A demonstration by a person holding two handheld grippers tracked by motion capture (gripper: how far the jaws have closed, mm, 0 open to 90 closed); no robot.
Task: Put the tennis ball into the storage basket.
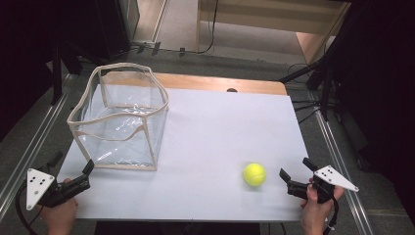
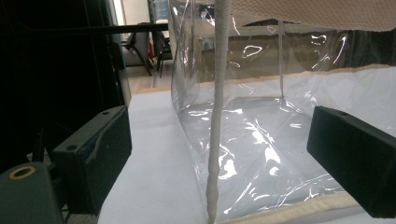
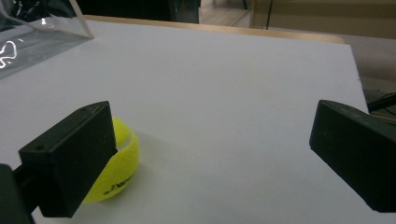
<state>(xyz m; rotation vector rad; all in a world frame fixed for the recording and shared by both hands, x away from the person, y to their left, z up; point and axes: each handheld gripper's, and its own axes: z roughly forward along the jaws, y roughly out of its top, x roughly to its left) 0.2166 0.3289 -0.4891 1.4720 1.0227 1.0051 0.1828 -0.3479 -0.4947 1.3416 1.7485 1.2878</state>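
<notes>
Fuzzy yellow-green felt covers the round tennis ball, which sits on the matte white surface near its front right part, well apart from the clear soft-plastic box with beige fabric-bound edges at the rear left. In the right gripper view the ball lies partly behind one black block-shaped jaw, with a white seam and dark lettering on its nap.

At the ball's right, the right claw has its jaws spread wide with nothing between them; the ball is just beside the nearer jaw and outside the gap. The left claw is held at the front left corner, its jaws also wide apart and gripping nothing; in the left gripper view they stand to either side of the box's near vertical corner seam, a rough beige cord, without pressing it.

Glossy walls of the box are wrinkled and sag inward, and its top rim is wavy and open. A strip of bare wood shows along the surface's far edge. Between ball and box lies a broad flat stretch of white.
</notes>
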